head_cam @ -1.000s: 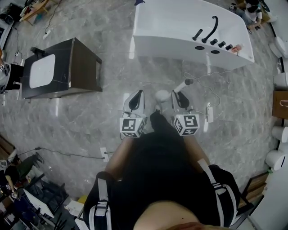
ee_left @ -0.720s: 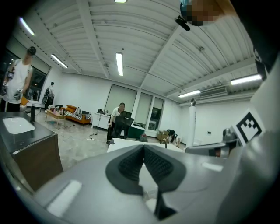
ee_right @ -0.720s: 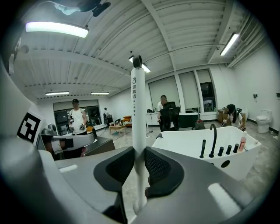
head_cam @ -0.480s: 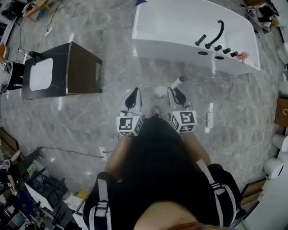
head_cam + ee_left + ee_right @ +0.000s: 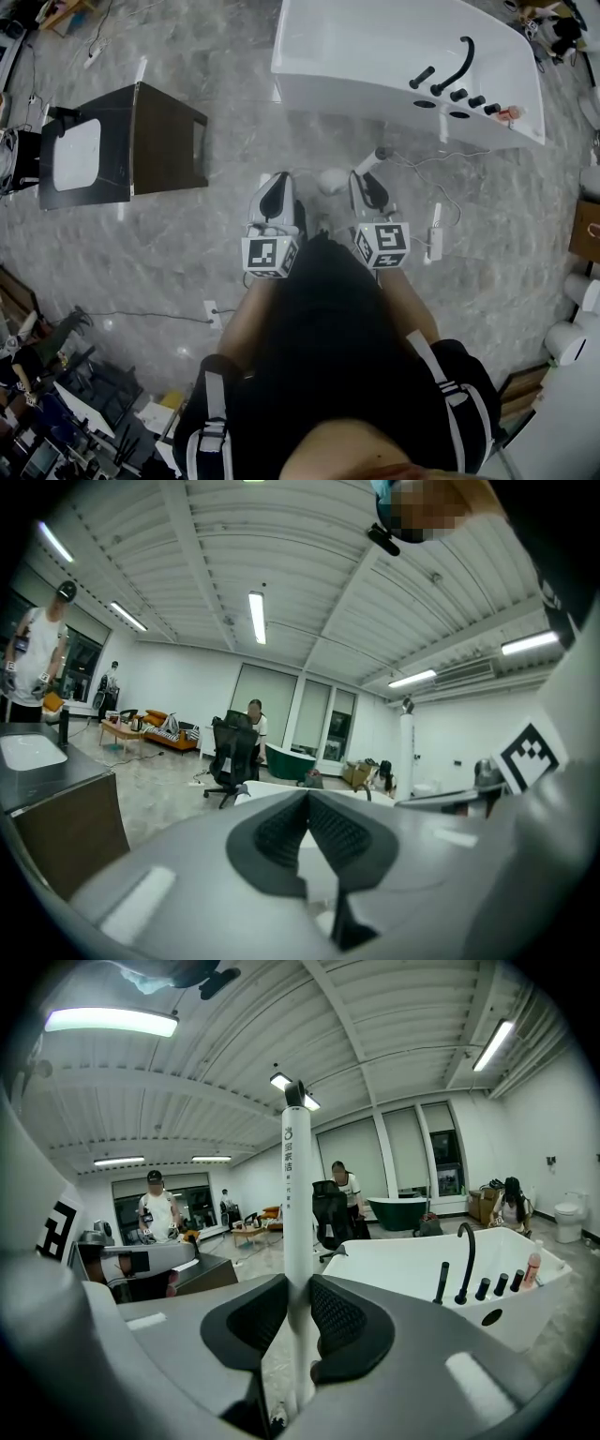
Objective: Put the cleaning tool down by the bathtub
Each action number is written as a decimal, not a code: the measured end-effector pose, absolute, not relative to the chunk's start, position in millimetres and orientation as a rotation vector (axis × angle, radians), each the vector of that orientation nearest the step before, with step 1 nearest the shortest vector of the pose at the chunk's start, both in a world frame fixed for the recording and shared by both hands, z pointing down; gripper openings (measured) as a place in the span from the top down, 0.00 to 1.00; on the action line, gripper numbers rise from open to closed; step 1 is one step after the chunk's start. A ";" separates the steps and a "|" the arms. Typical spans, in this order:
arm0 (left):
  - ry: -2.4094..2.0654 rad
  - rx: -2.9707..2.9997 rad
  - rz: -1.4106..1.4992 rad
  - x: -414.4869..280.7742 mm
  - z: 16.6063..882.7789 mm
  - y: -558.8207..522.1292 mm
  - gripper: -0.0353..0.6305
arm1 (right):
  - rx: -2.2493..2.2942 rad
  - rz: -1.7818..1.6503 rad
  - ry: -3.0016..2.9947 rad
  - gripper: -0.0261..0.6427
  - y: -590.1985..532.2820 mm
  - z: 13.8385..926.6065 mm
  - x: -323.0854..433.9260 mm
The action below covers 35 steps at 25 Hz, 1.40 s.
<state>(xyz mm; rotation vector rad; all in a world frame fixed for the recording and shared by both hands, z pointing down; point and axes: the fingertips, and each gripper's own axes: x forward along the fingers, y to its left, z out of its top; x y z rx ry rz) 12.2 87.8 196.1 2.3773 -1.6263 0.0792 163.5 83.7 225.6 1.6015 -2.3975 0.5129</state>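
— Starting at the jaws, what is gripped?

— A white pole is clamped between the ribbed black pads (image 5: 339, 1321) of the right gripper (image 5: 298, 1312). It is the shaft of the cleaning tool (image 5: 296, 1194), which is held upright and rises well above the jaws. The jaws of the left gripper (image 5: 307, 797) are pressed tip to tip, and nothing is caught between them.

— How are the two grippers placed?

— In the head view they are seen side by side, held out in front of the person (image 5: 328, 375). The tool's handle is seen slanting away from the right gripper. A round white part is seen between the two grippers, but whether it belongs to the tool cannot be told.

— And where is the tub?

— The white bathtub (image 5: 309, 89) is found just ahead of the grippers, on a grey marbled floor (image 5: 187, 244). A curved black tap (image 5: 461, 58) is mounted on its rim. A dark cabinet (image 5: 169, 141), topped by a white basin (image 5: 77, 155), is set well off to the left.
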 end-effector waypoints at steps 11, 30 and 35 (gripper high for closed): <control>-1.595 2.369 0.090 -4.2 215.1 45.8 0.93 | 1.629 0.513 -2.351 0.84 43.8 245.7 152.2; -1.566 2.334 0.144 -37.7 276.6 -30.6 0.93 | 1.626 0.580 -2.300 0.84 -31.3 308.1 121.1; -1.562 2.307 0.153 -46.3 296.8 -37.6 0.93 | 1.616 0.598 -2.278 0.84 -45.2 331.6 113.9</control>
